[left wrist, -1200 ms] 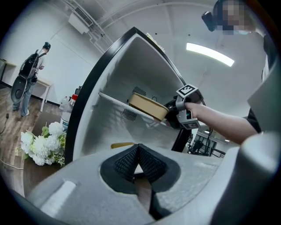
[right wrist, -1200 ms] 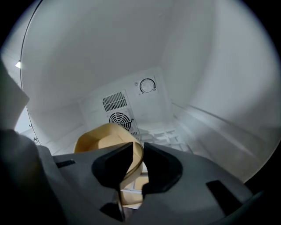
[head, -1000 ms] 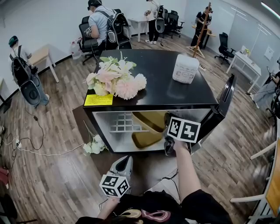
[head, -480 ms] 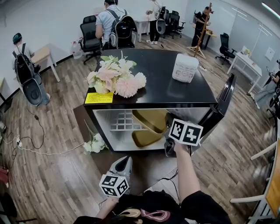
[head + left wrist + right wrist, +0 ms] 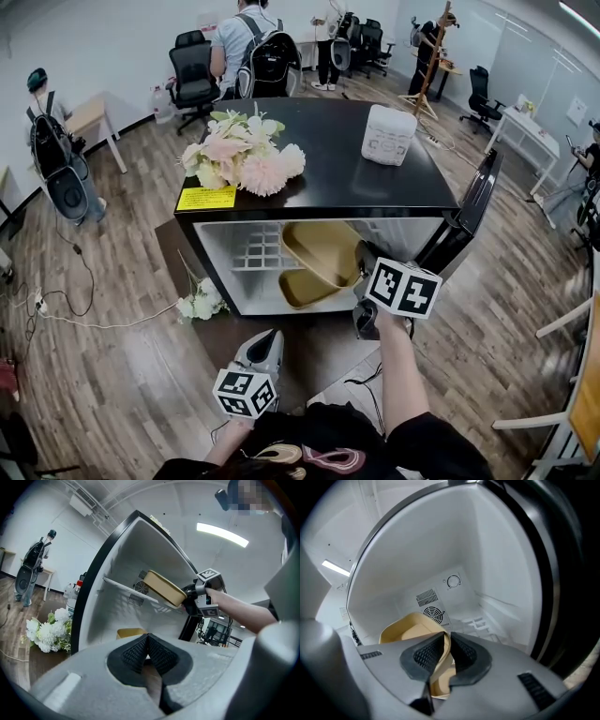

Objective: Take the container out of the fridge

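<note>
**Q:** Which gripper has hold of the container?

**A:** The right gripper (image 5: 447,639). Its jaws have just been closing and now pinch the near rim of the tan container (image 5: 405,625), with the wall between the pads. The rest of the container lies tilted ahead of the jaws, inside the open fridge (image 5: 440,550).

**Q:** And the left gripper?

**A:** The left gripper (image 5: 147,638) has its jaws pressed together, with nothing between them. The held container sits ahead of and above its tips, to the right. A second tan container (image 5: 131,632) lies straight ahead on the fridge floor.
</note>
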A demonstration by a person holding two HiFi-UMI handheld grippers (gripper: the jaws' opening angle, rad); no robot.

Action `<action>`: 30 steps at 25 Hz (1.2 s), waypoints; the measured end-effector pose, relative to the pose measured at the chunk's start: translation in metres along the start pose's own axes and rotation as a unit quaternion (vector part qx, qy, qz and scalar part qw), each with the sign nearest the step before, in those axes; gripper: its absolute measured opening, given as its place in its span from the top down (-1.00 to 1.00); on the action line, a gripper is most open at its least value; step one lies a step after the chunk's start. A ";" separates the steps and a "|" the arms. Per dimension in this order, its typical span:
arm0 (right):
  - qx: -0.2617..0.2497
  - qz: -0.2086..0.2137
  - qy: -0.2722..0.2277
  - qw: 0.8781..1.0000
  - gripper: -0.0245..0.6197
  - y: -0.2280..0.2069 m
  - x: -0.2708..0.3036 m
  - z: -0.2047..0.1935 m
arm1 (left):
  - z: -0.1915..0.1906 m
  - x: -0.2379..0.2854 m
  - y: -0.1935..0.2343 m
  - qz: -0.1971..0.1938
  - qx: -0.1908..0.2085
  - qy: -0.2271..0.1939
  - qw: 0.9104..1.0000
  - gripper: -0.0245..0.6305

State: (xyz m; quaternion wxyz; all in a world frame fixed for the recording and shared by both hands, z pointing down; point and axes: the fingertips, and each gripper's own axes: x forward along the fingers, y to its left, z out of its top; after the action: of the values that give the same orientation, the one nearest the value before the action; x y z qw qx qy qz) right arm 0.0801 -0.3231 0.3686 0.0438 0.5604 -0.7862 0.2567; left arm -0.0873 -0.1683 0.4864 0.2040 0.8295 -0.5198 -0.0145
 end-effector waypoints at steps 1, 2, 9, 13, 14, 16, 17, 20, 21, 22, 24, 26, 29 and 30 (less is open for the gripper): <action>0.000 -0.001 -0.001 1.000 0.77 -0.001 -0.003 0.000 | -0.001 0.000 -0.002 -0.001 0.000 0.001 1.000 0.90; -0.001 -0.003 -0.001 1.000 0.77 -0.002 -0.005 -0.001 | -0.002 -0.001 -0.003 -0.002 0.001 0.002 1.000 0.90; -0.001 -0.001 -0.003 1.000 0.77 -0.003 -0.020 -0.010 | -0.001 -0.001 -0.011 -0.008 0.007 -0.001 1.000 0.90; -0.003 -0.008 -0.003 1.000 0.77 -0.006 -0.029 -0.015 | -0.002 -0.002 -0.014 -0.016 0.004 0.002 1.000 0.90; -0.004 -0.010 -0.002 1.000 0.77 -0.007 -0.031 -0.016 | -0.002 -0.003 -0.015 -0.018 0.004 0.002 1.000 0.90; -0.005 -0.014 0.000 1.000 0.77 -0.008 -0.035 -0.021 | -0.003 -0.006 -0.015 -0.017 0.003 0.002 1.000 0.90; -0.004 -0.015 0.001 1.000 0.77 -0.009 -0.037 -0.024 | -0.003 -0.007 -0.014 -0.015 0.003 0.001 1.000 0.90; -0.001 -0.016 0.003 1.000 0.77 -0.008 -0.041 -0.031 | -0.004 -0.011 -0.013 -0.012 0.003 0.000 1.000 0.90; 0.000 -0.016 0.004 1.000 0.77 -0.008 -0.042 -0.033 | -0.005 -0.012 -0.013 -0.013 0.003 0.001 1.000 0.90; 0.000 -0.016 0.005 1.000 0.77 -0.009 -0.044 -0.036 | -0.005 -0.013 -0.014 -0.014 0.002 0.001 1.000 0.90; 0.000 -0.018 0.007 1.000 0.77 -0.010 -0.047 -0.040 | -0.007 -0.014 -0.014 -0.015 0.002 0.002 1.000 0.90; 0.001 -0.019 0.009 1.000 0.77 -0.011 -0.049 -0.046 | -0.007 -0.016 -0.014 -0.014 0.003 0.001 1.000 0.90; 0.004 -0.021 0.010 1.000 0.77 -0.014 -0.055 -0.053 | -0.008 -0.019 -0.015 -0.013 0.003 0.001 1.000 0.90; 0.003 -0.023 0.011 1.000 0.77 -0.015 -0.056 -0.055 | -0.009 -0.019 -0.015 -0.013 0.003 0.001 1.000 0.90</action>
State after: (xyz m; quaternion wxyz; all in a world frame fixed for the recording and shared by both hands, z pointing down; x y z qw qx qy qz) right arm 0.1021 -0.2534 0.4014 0.0563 0.5756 -0.7718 0.2640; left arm -0.0812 -0.1428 0.4855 0.2023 0.8368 -0.5085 -0.0146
